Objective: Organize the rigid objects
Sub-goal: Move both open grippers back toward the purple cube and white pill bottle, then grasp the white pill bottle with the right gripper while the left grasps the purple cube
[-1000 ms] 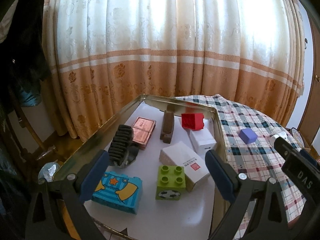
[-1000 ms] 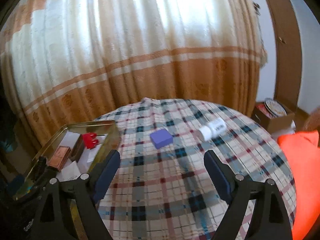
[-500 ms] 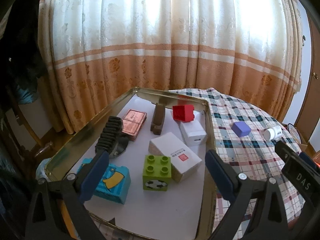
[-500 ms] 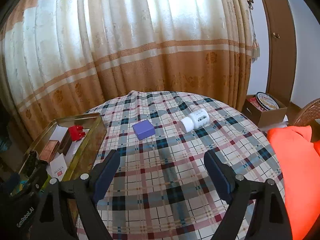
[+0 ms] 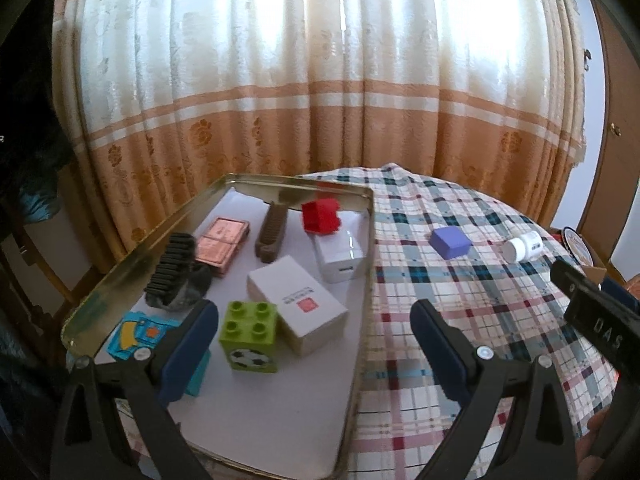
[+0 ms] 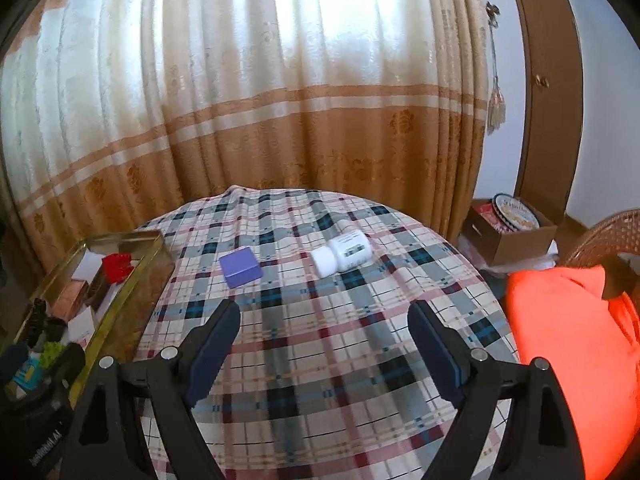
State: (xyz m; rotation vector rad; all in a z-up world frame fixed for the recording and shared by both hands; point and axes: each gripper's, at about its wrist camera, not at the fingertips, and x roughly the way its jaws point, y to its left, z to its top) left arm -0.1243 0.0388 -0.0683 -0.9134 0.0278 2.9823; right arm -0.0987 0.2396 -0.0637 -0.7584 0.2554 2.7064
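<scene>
Two left out: purple cube (image 6: 240,267) and white bottle (image 6: 343,253), both on the plaid surface (image 6: 320,340), apart from each other, bottle lying on its side
Already in tray (image 5: 362,320): green brick (image 5: 250,336), white box (image 5: 298,304), charger (image 5: 340,258), red block (image 5: 321,216), brown comb (image 5: 272,232), copper tin (image 5: 221,240), black brush (image 5: 172,268), blue brick (image 5: 138,332)
Left tongs (image 5: 314,346): wide apart, empty, hovering over tray's near right edge
Right tongs (image 6: 323,346): wide apart, empty, above the cloth, short of cube and bottle
Progress: mostly done, judging by the count
Remaining: pick cube, then bottle, set both in tray
Free room: bare white floor at tray's near end
</scene>
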